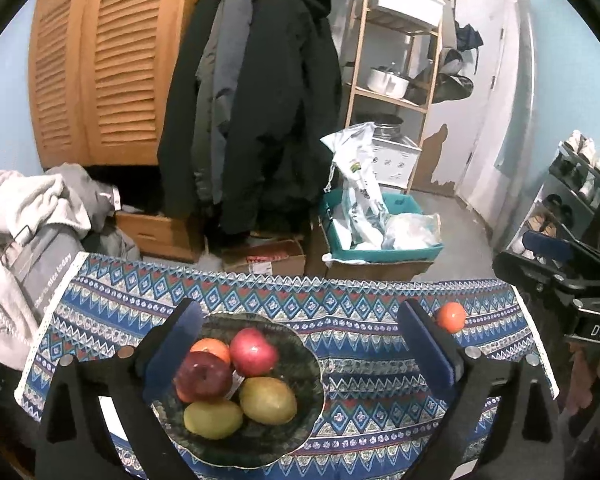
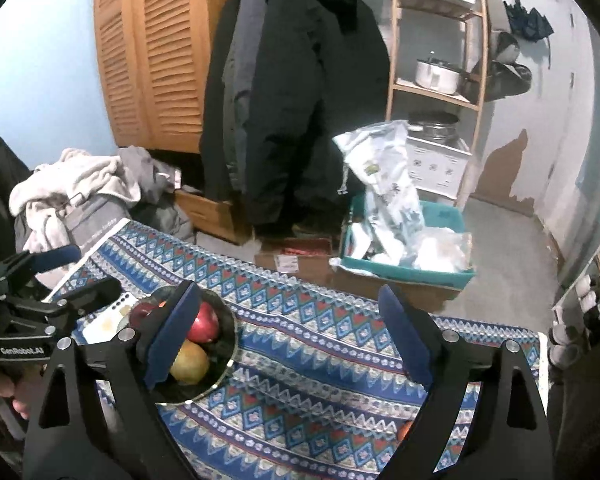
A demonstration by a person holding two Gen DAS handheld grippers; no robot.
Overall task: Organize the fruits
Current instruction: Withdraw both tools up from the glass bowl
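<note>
With both claws gaping and empty (left claw [image 1: 300, 344], right claw [image 2: 288, 332]), the lone orange [image 1: 451, 317] sits loose on the bench [image 1: 360, 360] beside the heaped bowl [image 1: 300, 392], so a clumsy pinch could roll it off the edge.

The bench cloth [image 1: 360, 344] has a zigzag and diamond pattern in blue, white, teal and red. The bowl [image 1: 308, 376] is dark green, holding two red apples [image 1: 254, 351], two yellow-green mangoes [image 1: 268, 399] and an orange [image 1: 211, 350].
</note>
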